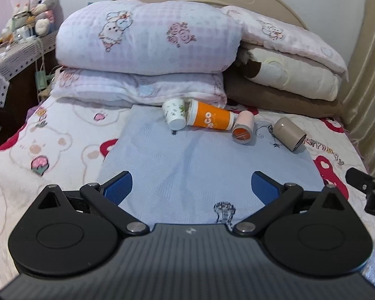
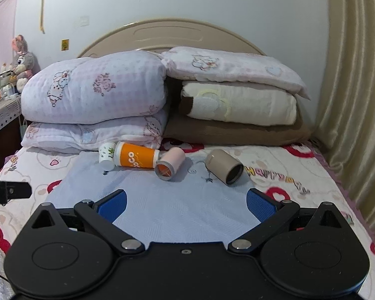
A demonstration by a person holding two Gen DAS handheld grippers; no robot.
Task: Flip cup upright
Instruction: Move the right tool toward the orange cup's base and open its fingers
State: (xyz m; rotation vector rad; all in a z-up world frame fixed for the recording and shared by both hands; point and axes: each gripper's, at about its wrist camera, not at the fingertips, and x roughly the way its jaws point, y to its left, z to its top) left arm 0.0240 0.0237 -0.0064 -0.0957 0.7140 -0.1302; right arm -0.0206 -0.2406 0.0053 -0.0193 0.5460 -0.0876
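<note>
Several cups lie on their sides on a light blue cloth (image 1: 195, 165) on the bed. From left: a white floral cup (image 1: 173, 115), an orange cup (image 1: 210, 119), a pink cup (image 1: 243, 125) and a beige cup (image 1: 288, 133). The right wrist view shows the same row: white cup (image 2: 106, 156), orange cup (image 2: 136, 158), pink cup (image 2: 170, 163), beige cup (image 2: 223, 166). My left gripper (image 1: 191, 187) is open and empty, well short of the cups. My right gripper (image 2: 186, 206) is open and empty, close before the beige cup.
Stacked pink pillows (image 1: 142, 50) and folded brown and cream blankets (image 1: 287, 80) stand right behind the cups. A curtain (image 2: 355, 100) hangs at the right. A nightstand with plush toys (image 1: 20, 37) is at the left. The right gripper's side (image 1: 367, 187) shows at the right edge.
</note>
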